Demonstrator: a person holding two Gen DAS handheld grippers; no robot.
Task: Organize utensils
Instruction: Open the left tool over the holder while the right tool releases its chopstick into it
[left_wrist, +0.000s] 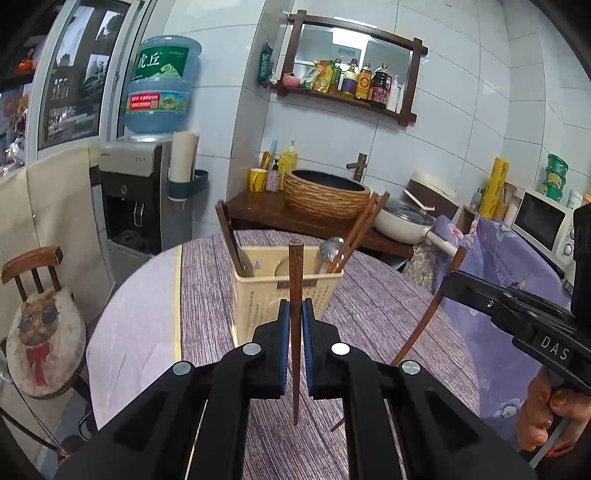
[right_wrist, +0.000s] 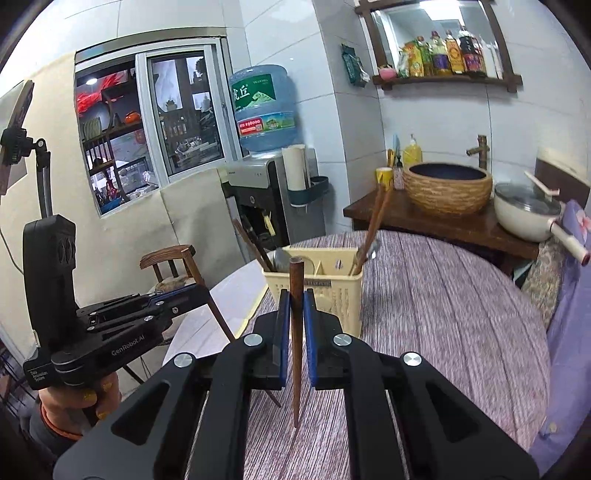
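My left gripper (left_wrist: 295, 310) is shut on a dark wooden chopstick (left_wrist: 295, 280), held upright above the table. My right gripper (right_wrist: 295, 299) is shut on a second wooden chopstick (right_wrist: 296, 284), also upright. Each gripper shows in the other's view, the right one (left_wrist: 448, 282) with its chopstick (left_wrist: 424, 325) slanting down, the left one (right_wrist: 201, 290) with its chopstick (right_wrist: 212, 306). A cream plastic utensil caddy (left_wrist: 258, 306) stands just beyond both grippers; it also shows in the right wrist view (right_wrist: 343, 295). It holds a chopstick pair (left_wrist: 358, 232), a metal spoon (left_wrist: 330, 247) and dark utensils (left_wrist: 231, 240).
The round table has a purple striped cloth (left_wrist: 380, 306). Behind it a wooden counter (left_wrist: 266, 210) carries a woven basin (left_wrist: 325, 192) and a white pan (left_wrist: 402, 221). A water dispenser (left_wrist: 136, 192) and a chair (left_wrist: 40, 321) stand at the left, a microwave (left_wrist: 543, 221) at the right.
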